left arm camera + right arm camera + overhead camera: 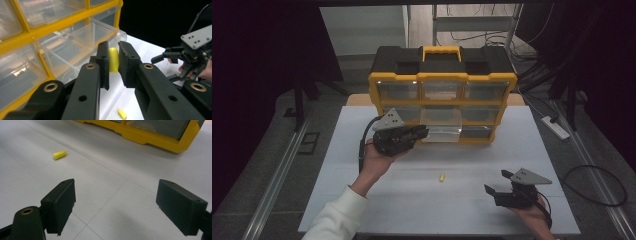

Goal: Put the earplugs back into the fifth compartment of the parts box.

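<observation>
Pinching yellow earplug (113, 60) between left gripper (113, 65) jaws, beside open drawer (82, 43)

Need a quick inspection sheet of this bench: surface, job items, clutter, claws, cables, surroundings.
Surface: white table, bare apart from items below.
Job items: yellow organizer at the far edge, middle drawer pulled out; loose plug mid-table.
Clutter: nothing seen.
Claws: left claw by the drawer, gripping a second plug; right claw open, low over the table.
Cables: power strip and cable loop on floor, right.
Surroundings: dark; floor rails.
</observation>
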A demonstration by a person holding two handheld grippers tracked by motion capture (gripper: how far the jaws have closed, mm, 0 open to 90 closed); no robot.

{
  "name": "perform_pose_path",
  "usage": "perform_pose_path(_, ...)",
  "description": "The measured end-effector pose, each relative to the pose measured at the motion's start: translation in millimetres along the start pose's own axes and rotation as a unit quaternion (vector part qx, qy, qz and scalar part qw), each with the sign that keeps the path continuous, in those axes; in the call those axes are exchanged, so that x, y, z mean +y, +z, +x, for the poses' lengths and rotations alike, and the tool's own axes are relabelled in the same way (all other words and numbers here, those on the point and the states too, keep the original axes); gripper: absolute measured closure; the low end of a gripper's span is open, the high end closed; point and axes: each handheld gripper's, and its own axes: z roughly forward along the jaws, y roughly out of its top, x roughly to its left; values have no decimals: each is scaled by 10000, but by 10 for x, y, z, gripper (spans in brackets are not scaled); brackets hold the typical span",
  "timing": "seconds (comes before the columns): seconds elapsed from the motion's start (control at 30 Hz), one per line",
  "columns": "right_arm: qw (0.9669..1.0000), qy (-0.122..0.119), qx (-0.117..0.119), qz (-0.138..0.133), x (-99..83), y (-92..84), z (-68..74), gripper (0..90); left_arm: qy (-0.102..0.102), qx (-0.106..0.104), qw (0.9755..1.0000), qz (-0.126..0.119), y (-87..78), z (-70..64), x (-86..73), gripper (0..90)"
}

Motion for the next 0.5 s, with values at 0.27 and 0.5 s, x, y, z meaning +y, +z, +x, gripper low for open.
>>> perform_pose_path(0.27, 10000, -18, -2, 1, -1, 1, 1, 169, -36, -2, 10000, -58, 113, 61, 134, 788)
perform_pose_path(0.5, 10000, -15, 6, -10, -2, -2, 0, 169, -45, 18, 10000, 3, 277, 113, 250, 785)
